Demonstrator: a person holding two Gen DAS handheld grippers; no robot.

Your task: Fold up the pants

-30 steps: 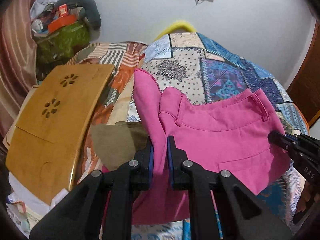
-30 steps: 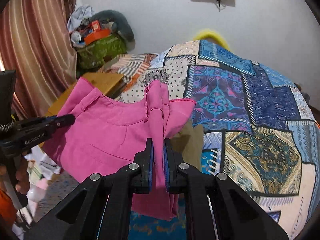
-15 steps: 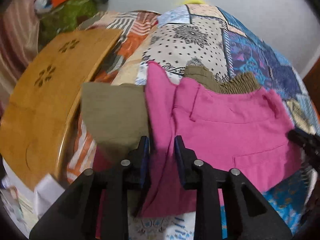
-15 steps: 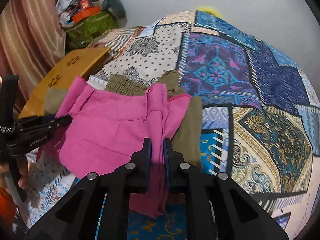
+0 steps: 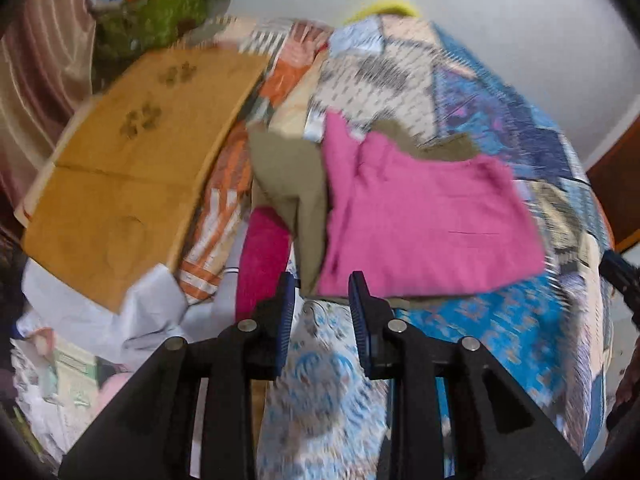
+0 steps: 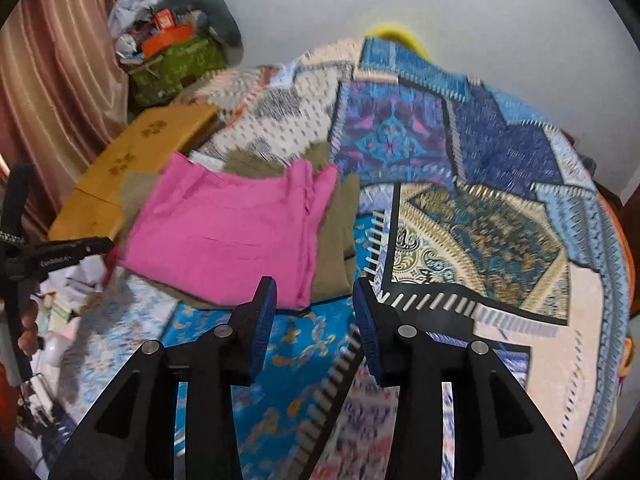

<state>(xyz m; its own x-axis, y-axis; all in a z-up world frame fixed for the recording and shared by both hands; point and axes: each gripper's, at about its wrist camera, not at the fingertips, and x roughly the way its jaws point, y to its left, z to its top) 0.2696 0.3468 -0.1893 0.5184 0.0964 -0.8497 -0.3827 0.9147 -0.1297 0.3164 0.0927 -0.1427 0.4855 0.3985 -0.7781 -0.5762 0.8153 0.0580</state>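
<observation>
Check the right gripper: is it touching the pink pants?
Apart. The right wrist view shows the right gripper open, patterned bedspread visible between its fingertips and the near edge of the pink pants.

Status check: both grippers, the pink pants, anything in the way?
Left gripper open, empty. Right gripper open, empty. Pink pants folded, lying on olive garment on the bed. Nothing blocking.

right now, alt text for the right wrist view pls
Folded pink pants lie on an olive garment on a patchwork bedspread. The open right gripper hovers empty just short of them, with the left gripper at the left edge.
</observation>
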